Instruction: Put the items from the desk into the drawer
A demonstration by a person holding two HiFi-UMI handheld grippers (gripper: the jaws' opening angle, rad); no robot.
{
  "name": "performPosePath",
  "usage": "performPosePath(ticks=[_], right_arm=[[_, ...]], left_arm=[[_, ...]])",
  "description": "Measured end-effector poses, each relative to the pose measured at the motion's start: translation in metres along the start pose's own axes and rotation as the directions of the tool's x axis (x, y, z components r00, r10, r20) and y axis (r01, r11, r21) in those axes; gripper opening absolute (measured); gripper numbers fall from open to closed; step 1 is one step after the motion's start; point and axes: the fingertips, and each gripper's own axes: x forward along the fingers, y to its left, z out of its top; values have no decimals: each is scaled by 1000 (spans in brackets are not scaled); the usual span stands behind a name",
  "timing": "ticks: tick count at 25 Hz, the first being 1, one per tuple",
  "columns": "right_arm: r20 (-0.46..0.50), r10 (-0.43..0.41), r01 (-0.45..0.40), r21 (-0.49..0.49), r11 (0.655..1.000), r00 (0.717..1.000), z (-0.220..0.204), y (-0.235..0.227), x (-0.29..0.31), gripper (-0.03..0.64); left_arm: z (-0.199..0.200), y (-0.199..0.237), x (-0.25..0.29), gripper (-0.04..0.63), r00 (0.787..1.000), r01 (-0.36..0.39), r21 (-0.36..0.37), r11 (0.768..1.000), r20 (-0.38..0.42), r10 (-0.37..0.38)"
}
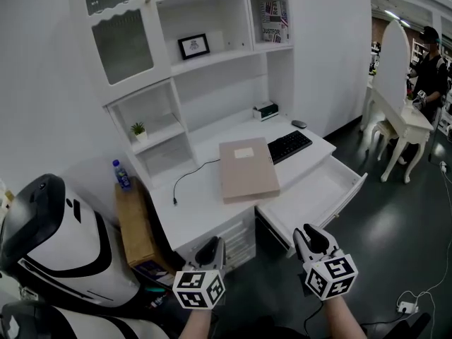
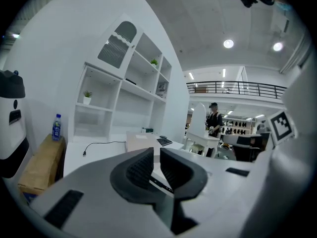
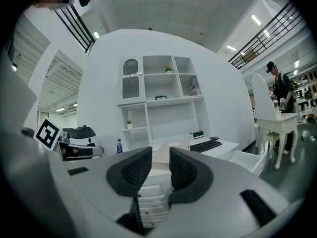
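On the white desk [image 1: 201, 203] lie a flat beige box [image 1: 247, 168], a black keyboard [image 1: 289, 147], a dark mouse [image 1: 299, 124], a small clock-like device [image 1: 265, 111] and a black cable [image 1: 185, 179]. The desk's right drawer [image 1: 321, 193] is pulled out and looks empty. My left gripper [image 1: 210, 244] [image 2: 156, 150] hangs in front of the desk, below its edge, with the jaws nearly together and nothing between them. My right gripper [image 1: 314, 233] [image 3: 161, 150] is held just before the drawer's front, its jaws a narrow slit apart and holding nothing.
A blue water bottle [image 1: 122, 174] stands on a wooden side stand [image 1: 138, 221] left of the desk. A white and black machine [image 1: 49, 239] fills the near left. A person [image 1: 427, 62] stands by a white dressing table [image 1: 402, 119] at the far right.
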Motion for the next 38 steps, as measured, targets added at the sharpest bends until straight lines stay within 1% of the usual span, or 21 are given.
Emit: performPosePath(ticks=[2,5,10,13,16,19,22,26,32,38], right_arm=[[2,9,-9,6,1000,1000,1,-4,2,114],[-7,22,-22,21,1000,1000,-2,-11,3,141],[-33,54,-52,71,996,998,-11,-22,10,182],[-46,69,-64,104,993,997,-16,-26,16,190],[-54,72,-65,123,990,996,-19,-31,24,196],[-53,75,-67,140,988,996,-18,-37,39,206],[-48,68,-61,142,988,997,-13,-44,58,206],[-47,57,-51,138,989,997,-6,-53,92,206],[-44,37,-32,122,992,998,10,-67,158,206],[-44,8,-4,93,996,999,27,-80,215,204]], left_arm=[[3,-2,3,20,1000,-9,3,1000,10,9],[3,-6,7,74,1000,-14,3,1000,9,14],[2,-7,17,109,1000,-28,-9,1000,7,28],[3,0,21,117,999,-44,-38,998,7,45],[4,13,27,149,997,-74,-55,996,-3,74],[9,27,41,160,995,-95,-74,993,5,96],[14,42,59,187,995,-94,-97,991,11,95],[23,62,90,204,997,-77,-120,990,6,79],[44,101,143,218,998,-66,-118,991,9,68],[65,133,198,216,999,-46,-109,993,0,47]])
